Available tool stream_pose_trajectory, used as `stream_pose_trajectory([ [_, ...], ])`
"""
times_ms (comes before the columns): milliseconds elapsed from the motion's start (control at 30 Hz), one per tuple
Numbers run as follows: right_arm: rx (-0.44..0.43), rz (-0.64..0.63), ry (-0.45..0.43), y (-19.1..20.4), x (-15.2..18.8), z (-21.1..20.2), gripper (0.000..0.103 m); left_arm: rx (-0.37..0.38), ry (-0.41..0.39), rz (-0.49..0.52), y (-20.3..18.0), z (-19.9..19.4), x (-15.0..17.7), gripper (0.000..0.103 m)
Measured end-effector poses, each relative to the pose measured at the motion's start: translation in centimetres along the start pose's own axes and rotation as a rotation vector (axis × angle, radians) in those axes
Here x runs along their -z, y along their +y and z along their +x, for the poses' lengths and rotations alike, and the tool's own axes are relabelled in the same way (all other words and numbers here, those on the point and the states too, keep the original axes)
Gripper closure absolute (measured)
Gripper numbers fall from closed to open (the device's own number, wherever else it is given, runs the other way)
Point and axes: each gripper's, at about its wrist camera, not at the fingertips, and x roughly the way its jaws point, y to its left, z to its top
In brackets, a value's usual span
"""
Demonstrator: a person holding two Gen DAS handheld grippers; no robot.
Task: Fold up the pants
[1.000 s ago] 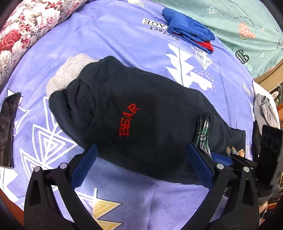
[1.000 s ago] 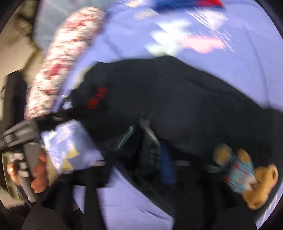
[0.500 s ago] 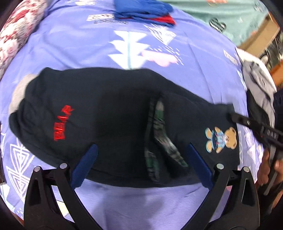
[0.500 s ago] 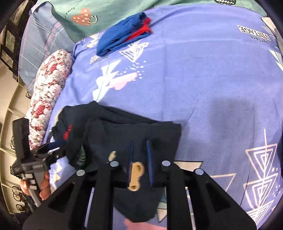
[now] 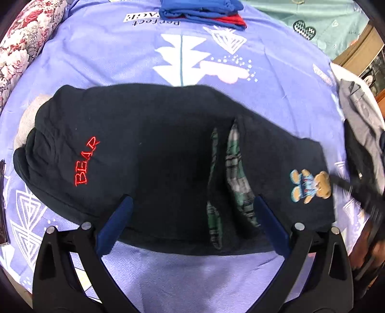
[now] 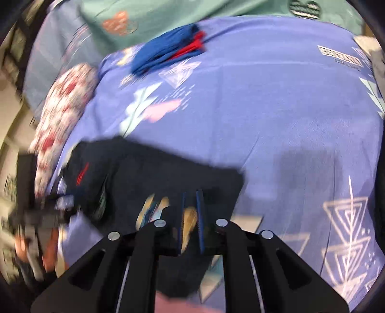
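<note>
Dark navy pants (image 5: 154,149) lie across a purple printed bedsheet (image 5: 134,60). They carry red "BEAR" lettering (image 5: 86,165) at the left and a teddy bear patch (image 5: 310,186) at the right, with plaid lining (image 5: 234,173) showing in a fold. My left gripper (image 5: 192,211) is open, its blue pads over the pants' near edge. My right gripper (image 6: 190,211) is nearly closed, pinching the pants (image 6: 168,178) at the bear patch end; this view is blurred.
A folded blue and red garment (image 5: 204,12) lies at the far side of the bed. A floral bolster (image 5: 21,41) runs along the left. Grey and dark clothes (image 5: 361,125) are piled at the right. A teal blanket (image 6: 192,14) lies beyond.
The right gripper has pulled the bear-patch end out to the right, spreading the pants flatter. The left gripper stays open over the near edge.
</note>
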Motion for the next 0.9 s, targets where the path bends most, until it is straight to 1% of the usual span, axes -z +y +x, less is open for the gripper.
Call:
stream_pose_trajectory([
  [67,-0.058,-0.037,0.057,0.6,1.7,0.0,0.091,0.028,-0.008,0.01,-0.7,-0.1,0.0,0.002],
  [100,-0.071,-0.046,0.076,0.9,2.2,0.3,0.09,0.054,-0.002,0.025,-1.3,0.2,0.0,0.002],
  [133,-0.069,-0.052,0.086,1.0,2.7,0.6,0.09,0.061,0.011,0.033,-1.6,0.5,0.1,0.002],
  [200,-0.037,-0.046,0.094,0.8,3.4,1.2,0.089,0.078,0.051,0.062,-2.7,1.7,0.3,0.002],
  [233,-0.049,-0.017,0.091,0.4,3.4,1.3,0.089,0.067,0.064,0.071,-2.9,2.1,0.4,0.002],
  [267,-0.058,0.004,0.085,0.1,3.4,1.0,0.089,0.034,0.072,0.077,-2.8,2.6,0.5,0.002],
  [300,-0.051,0.0,0.078,0.2,3.4,0.7,0.089,0.001,0.067,0.079,-2.6,2.8,0.6,0.002],
  [333,-0.041,-0.014,0.068,0.4,3.5,0.3,0.089,-0.016,0.057,0.08,-2.3,2.7,0.7,0.002],
  [367,-0.04,-0.02,0.059,0.5,3.5,0.1,0.084,-0.022,0.053,0.077,-2.0,2.6,0.7,0.002],
  [400,-0.05,-0.015,0.049,0.4,3.4,-0.4,0.077,-0.023,0.052,0.073,-1.6,2.5,0.8,0.002],
  [467,-0.035,-0.015,0.035,0.3,3.4,-0.6,0.069,-0.031,0.049,0.051,-0.4,2.2,0.8,0.002],
  [500,-0.005,-0.024,0.032,0.2,3.4,-0.6,0.068,-0.033,0.047,0.038,0.3,2.0,0.7,0.002],
  [567,-0.002,-0.021,0.042,0.1,3.5,-0.2,0.068,-0.023,0.047,0.015,1.3,1.5,0.7,0.002],
  [633,0.001,-0.026,0.044,0.4,3.4,0.2,0.068,0.014,0.054,-0.022,2.1,1.2,0.7,0.002],
  [667,0.003,-0.029,0.042,0.5,3.4,0.1,0.067,0.018,0.053,-0.029,2.2,0.9,0.7,0.002],
  [767,-0.024,-0.025,0.035,0.9,3.3,-0.4,0.067,0.021,0.044,-0.016,1.8,0.4,0.9,0.002],
  [833,-0.032,-0.056,0.032,1.5,3.5,-0.6,0.067,0.027,0.034,-0.006,1.6,0.2,0.9,0.002],
  [867,-0.026,-0.075,0.049,1.9,3.7,-0.4,0.067,0.02,0.035,0.006,1.4,0.3,0.9,0.002],
  [900,-0.007,-0.089,0.084,1.9,4.1,0.4,0.069,0.012,0.038,0.014,1.4,0.5,0.9,0.002],
])
